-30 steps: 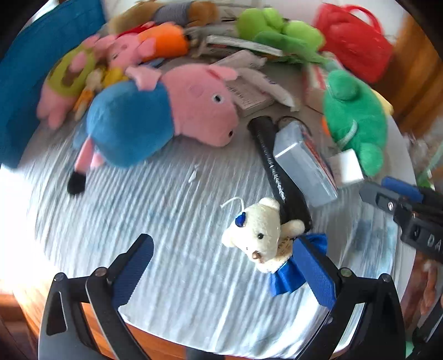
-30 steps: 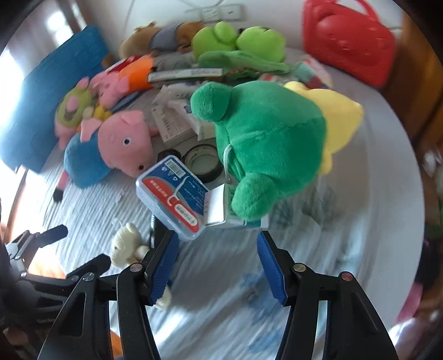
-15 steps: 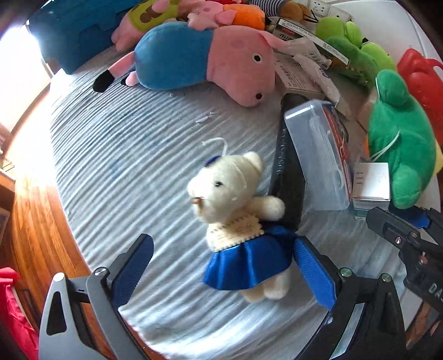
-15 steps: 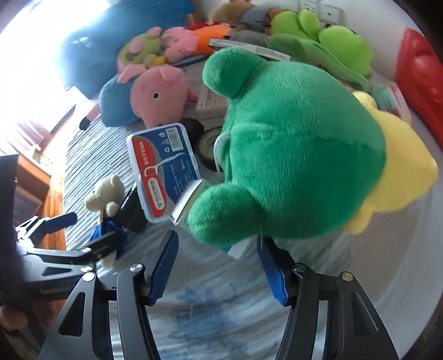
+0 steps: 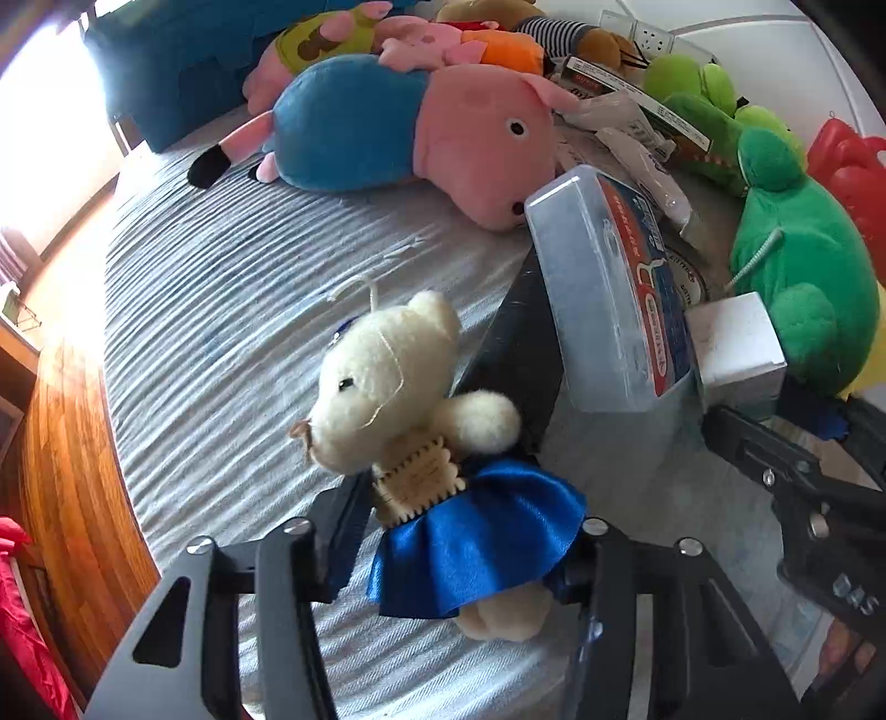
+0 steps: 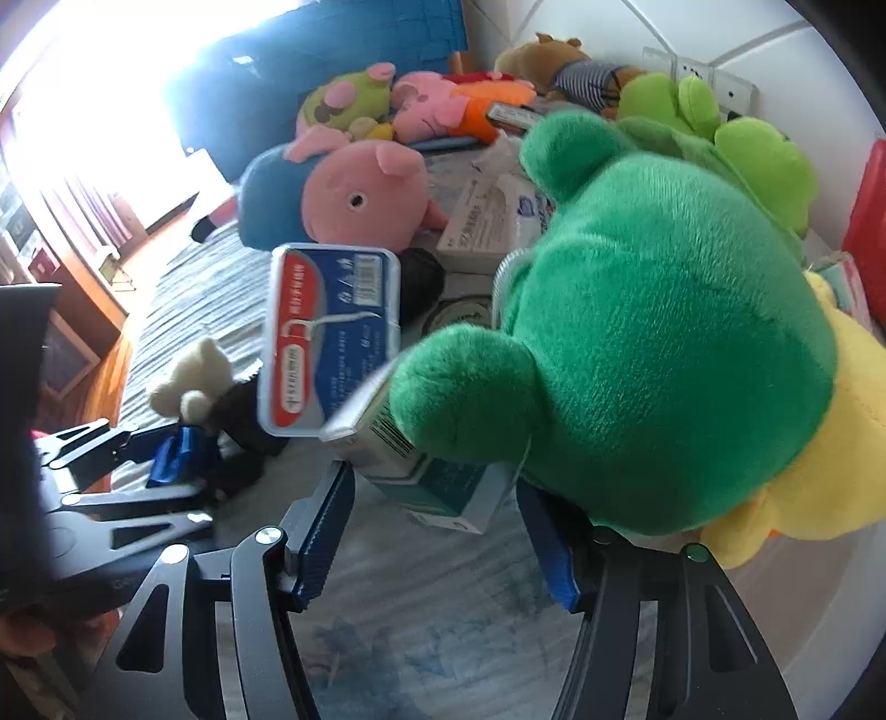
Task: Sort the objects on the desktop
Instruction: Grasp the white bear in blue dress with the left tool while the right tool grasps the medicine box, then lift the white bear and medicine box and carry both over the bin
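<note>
A small cream teddy bear in a blue satin skirt [image 5: 410, 399] lies on the striped cloth; it also shows in the right wrist view [image 6: 191, 382]. My left gripper [image 5: 459, 531] is shut on the bear's skirt and body. My right gripper [image 6: 437, 526] is open, its fingers on either side of a small white and teal box [image 6: 426, 476] that lies under the foot of a big green plush frog [image 6: 664, 343]. A clear floss-pick case with a red and blue label [image 6: 326, 338] leans on a black cylinder [image 5: 515, 360] beside the bear.
A pink pig plush in blue [image 5: 410, 127] lies behind the bear. More plush toys [image 5: 421, 44] and paper boxes [image 6: 487, 221] crowd the back. A red bag [image 5: 853, 166] stands at the far right. The wooden table edge [image 5: 72, 476] is at the left.
My left gripper has closed on the bear's skirt. My right gripper has moved in closer, so the small box now sits between its open fingers.
</note>
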A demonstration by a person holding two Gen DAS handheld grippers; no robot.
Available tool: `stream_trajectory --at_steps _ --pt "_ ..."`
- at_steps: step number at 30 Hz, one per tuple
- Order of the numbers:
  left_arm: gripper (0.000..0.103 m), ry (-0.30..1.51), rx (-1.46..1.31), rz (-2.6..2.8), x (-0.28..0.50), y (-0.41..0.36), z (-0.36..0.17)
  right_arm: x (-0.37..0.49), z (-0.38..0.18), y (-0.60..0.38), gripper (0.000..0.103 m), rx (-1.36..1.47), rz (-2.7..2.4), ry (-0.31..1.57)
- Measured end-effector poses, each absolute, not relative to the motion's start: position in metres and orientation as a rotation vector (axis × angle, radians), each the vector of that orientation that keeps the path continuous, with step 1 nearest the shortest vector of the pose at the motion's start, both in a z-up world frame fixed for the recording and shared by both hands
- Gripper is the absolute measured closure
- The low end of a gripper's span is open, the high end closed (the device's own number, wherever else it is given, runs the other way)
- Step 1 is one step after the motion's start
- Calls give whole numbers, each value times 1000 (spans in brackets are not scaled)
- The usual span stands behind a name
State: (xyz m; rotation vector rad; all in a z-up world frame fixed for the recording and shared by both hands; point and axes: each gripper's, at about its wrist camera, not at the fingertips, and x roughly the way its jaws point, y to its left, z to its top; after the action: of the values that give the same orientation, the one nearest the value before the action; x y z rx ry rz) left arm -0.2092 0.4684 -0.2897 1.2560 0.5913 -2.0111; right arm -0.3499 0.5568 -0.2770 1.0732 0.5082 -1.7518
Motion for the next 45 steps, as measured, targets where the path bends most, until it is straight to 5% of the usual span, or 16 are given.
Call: stream_trajectory --at_steps 4,7,9,10,11,19,21,23,25,45 --pt "60 592 1262 -2006 -210 462 -288 -346 -273 568 88 1147 -1714 483" --pt "60 593 1267 -2002 -211 456 -287 -339 -263 576 88 1130 -1704 475" --pt "53 593 1270 -1999 -211 453 -287 -341 -260 576 62 1086 -1738 480" --pt "48 593 1271 -1998 -211 451 -286 -344 -260 575 37 1082 -1735 475" --pt "46 593 1273 -1996 -211 450 -286 -346 -261 573 30 1078 -1733 471" --pt "38 609 1278 -1993 -213 438 -290 -348 -265 541 22 939 -1714 553" --pt "39 599 1270 -2000 -213 439 -292 -350 -271 533 25 939 -1719 576" --pt "45 596 1267 -2008 -213 438 -294 -352 -275 528 52 944 -1744 606" --pt "60 615 1272 -2009 -210 436 -294 -357 -278 528 55 1023 -1726 576" --pt "61 601 1192 -2086 -166 443 -196 -294 -190 554 58 1019 -1738 506"
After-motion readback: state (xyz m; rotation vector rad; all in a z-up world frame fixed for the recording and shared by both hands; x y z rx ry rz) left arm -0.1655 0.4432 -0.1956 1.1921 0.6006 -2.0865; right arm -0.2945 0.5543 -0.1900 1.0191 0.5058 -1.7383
